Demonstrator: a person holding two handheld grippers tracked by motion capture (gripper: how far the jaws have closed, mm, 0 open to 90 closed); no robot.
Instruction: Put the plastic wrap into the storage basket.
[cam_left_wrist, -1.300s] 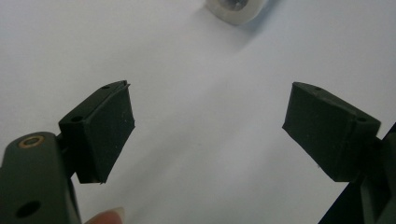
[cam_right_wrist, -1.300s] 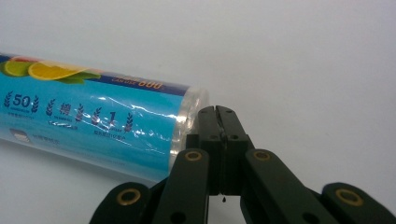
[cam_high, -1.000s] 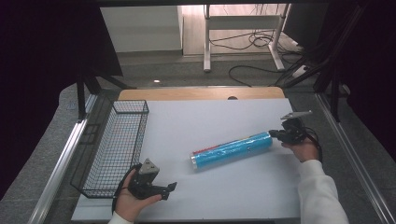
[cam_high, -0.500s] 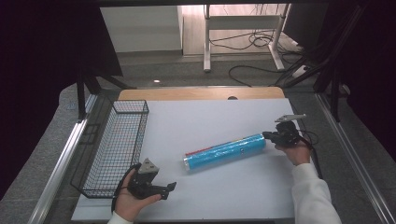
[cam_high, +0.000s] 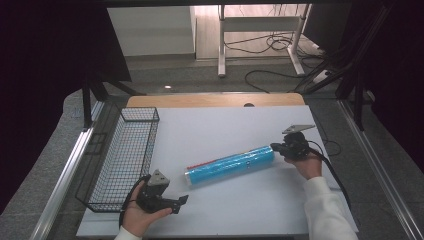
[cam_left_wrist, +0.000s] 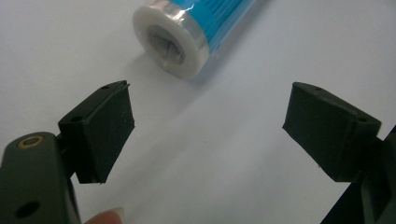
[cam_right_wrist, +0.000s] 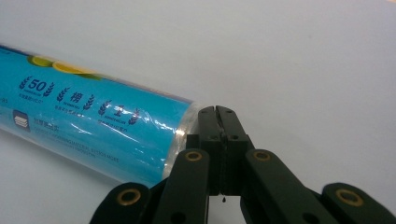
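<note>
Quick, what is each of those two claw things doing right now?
Left gripper: open, nothing between its jaws.
Right gripper: shut, holding nothing, tips against the end of the blue roll.

**A dim room behind a pale table**

A white tabletop (cam_high: 220, 135) is seen in the high view, edged at its far side by a strip of bare wood (cam_high: 215, 100). Aluminium rails (cam_high: 65, 175) are set along both sides of it. Beyond the table, a grey floor (cam_high: 200, 75) is lit from the far end, where a white cabinet or panel (cam_high: 150, 30) is placed. Beside it, the white legs of a metal stand (cam_high: 260, 30) are planted, and black cables (cam_high: 265, 47) are strewn loosely around them. The left and right of the room are lost in near darkness; what may be dark curtains (cam_high: 45, 75) cannot be made out for certain.
</note>
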